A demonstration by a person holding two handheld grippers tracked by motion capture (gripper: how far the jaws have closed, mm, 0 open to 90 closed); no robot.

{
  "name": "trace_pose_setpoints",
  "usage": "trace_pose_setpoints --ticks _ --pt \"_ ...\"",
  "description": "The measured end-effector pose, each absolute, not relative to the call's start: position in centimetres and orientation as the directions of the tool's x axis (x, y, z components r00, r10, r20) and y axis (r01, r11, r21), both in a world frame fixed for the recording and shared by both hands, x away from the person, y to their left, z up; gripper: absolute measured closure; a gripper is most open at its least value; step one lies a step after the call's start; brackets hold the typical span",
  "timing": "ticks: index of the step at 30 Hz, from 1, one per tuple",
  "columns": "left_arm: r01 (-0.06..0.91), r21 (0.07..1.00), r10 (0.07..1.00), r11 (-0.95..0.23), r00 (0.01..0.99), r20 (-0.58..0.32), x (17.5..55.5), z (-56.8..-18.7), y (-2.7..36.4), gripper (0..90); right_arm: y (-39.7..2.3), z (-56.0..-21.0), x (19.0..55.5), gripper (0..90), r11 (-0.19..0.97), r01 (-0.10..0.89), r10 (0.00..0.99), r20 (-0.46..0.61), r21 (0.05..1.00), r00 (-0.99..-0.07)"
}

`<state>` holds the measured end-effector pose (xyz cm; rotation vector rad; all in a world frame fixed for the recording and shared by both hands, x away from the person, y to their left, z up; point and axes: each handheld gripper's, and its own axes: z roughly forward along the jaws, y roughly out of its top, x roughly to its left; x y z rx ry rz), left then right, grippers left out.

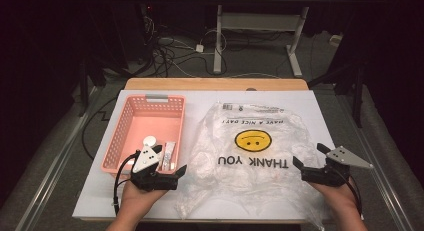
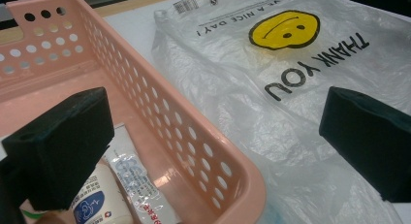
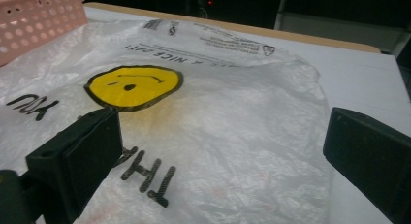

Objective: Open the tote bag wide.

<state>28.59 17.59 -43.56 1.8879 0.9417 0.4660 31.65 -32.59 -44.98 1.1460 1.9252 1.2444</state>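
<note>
A clear plastic bag (image 1: 252, 151) printed with a yellow smiley and "THANK YOU" lies flat on the white table, crumpled, its print facing away from me. To its left stands a pink perforated basket (image 1: 131, 122) holding a white bottle (image 1: 149, 141) and a clear packet (image 1: 169, 156). My left gripper (image 1: 172, 161) is open and straddles the basket's near right corner: one jaw hangs over the bottle (image 2: 97, 202) and packet (image 2: 138, 183), the other over the bag (image 2: 271, 112). My right gripper (image 1: 310, 156) is open at the bag's near right edge, over the bag (image 3: 228, 103), gripping nothing.
The white table top (image 1: 310, 103) has bare room right of the bag and along its far strip. The basket wall (image 2: 194, 136) rises between the left jaws. Beyond the table's wooden back edge (image 1: 215, 83) lie floor cables and a desk frame (image 1: 218, 36).
</note>
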Motion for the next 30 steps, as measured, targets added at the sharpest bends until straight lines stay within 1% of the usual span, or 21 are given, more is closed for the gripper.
trace_pose_setpoints --ticks 2,4,5,8,11,14,16,17,18,22,23,24,26,27,28,29,30 --pt "0.410 0.875 0.776 -0.258 0.627 -0.065 28.4 -43.6 17.7 0.0 -33.0 -44.9 31.9 1.0 0.194 0.348 0.892 -0.017 0.917 -0.452" --pt "0.433 0.867 0.769 -0.246 0.631 -0.096 28.3 -43.5 17.9 0.0 -33.1 -44.9 32.0 1.0 0.188 0.348 0.896 -0.015 0.919 -0.444" --pt "0.436 0.866 0.762 -0.245 0.639 -0.105 28.2 -43.4 18.0 0.0 -33.6 -44.8 32.4 1.1 0.169 0.346 0.904 -0.006 0.923 -0.427" --pt "0.445 0.860 0.754 -0.250 0.647 -0.116 28.3 -43.5 18.2 0.0 -33.9 -44.7 32.9 1.8 0.139 0.349 0.907 0.022 0.927 -0.421" --pt "0.440 0.867 0.759 -0.232 0.640 -0.121 28.1 -43.5 18.6 0.0 -33.8 -44.7 34.6 3.0 0.145 0.363 0.915 0.014 0.920 -0.402" --pt "0.417 0.878 0.768 -0.233 0.633 -0.097 27.8 -43.4 18.7 0.0 -33.8 -44.7 36.0 3.5 0.157 0.384 0.915 0.012 0.910 -0.403" --pt "0.415 0.880 0.768 -0.230 0.633 -0.098 27.7 -43.4 18.6 0.0 -33.9 -44.4 37.1 4.5 0.170 0.385 0.913 0.002 0.907 -0.408" --pt "0.415 0.880 0.765 -0.231 0.637 -0.100 27.7 -43.4 18.5 0.0 -33.9 -44.4 37.1 4.5 0.170 0.385 0.913 0.002 0.907 -0.408" --pt "0.417 0.879 0.764 -0.230 0.637 -0.103 27.7 -43.4 18.5 0.0 -34.0 -44.3 38.0 6.5 0.176 0.393 0.917 -0.005 0.903 -0.400" --pt "0.427 0.873 0.755 -0.237 0.646 -0.111 27.6 -43.2 18.2 0.0 -34.4 -44.3 39.8 11.5 0.165 0.416 0.924 0.007 0.894 -0.383" --pt "0.430 0.871 0.745 -0.238 0.656 -0.120 27.6 -43.2 18.2 0.0 -34.4 -44.3 39.8 11.5 0.165 0.416 0.924 0.007 0.894 -0.383" --pt "0.440 0.866 0.747 -0.238 0.653 -0.126 27.6 -43.2 18.1 0.0 -34.8 -44.4 40.7 15.0 0.141 0.426 0.933 0.023 0.894 -0.358" --pt "0.447 0.863 0.747 -0.238 0.652 -0.132 27.7 -43.3 18.1 0.0 -34.9 -44.5 41.3 16.3 0.135 0.438 0.934 0.034 0.889 -0.357" --pt "0.450 0.860 0.744 -0.240 0.655 -0.135 27.8 -43.3 18.1 0.0 -35.1 -44.6 42.5 19.4 0.129 0.456 0.933 0.047 0.881 -0.356" --pt "0.449 0.861 0.740 -0.240 0.659 -0.137 27.8 -43.4 18.1 0.0 -35.1 -44.6 42.5 19.4 0.129 0.456 0.933 0.047 0.881 -0.356" --pt "0.444 0.863 0.734 -0.240 0.665 -0.138 27.8 -43.4 18.1 0.0 -35.1 -44.5 43.7 21.6 0.133 0.466 0.930 0.053 0.875 -0.365" --pt "0.438 0.867 0.734 -0.239 0.665 -0.134 27.7 -43.5 18.1 0.0 -35.1 -44.5 43.7 21.6 0.133 0.466 0.930 0.053 0.875 -0.365"
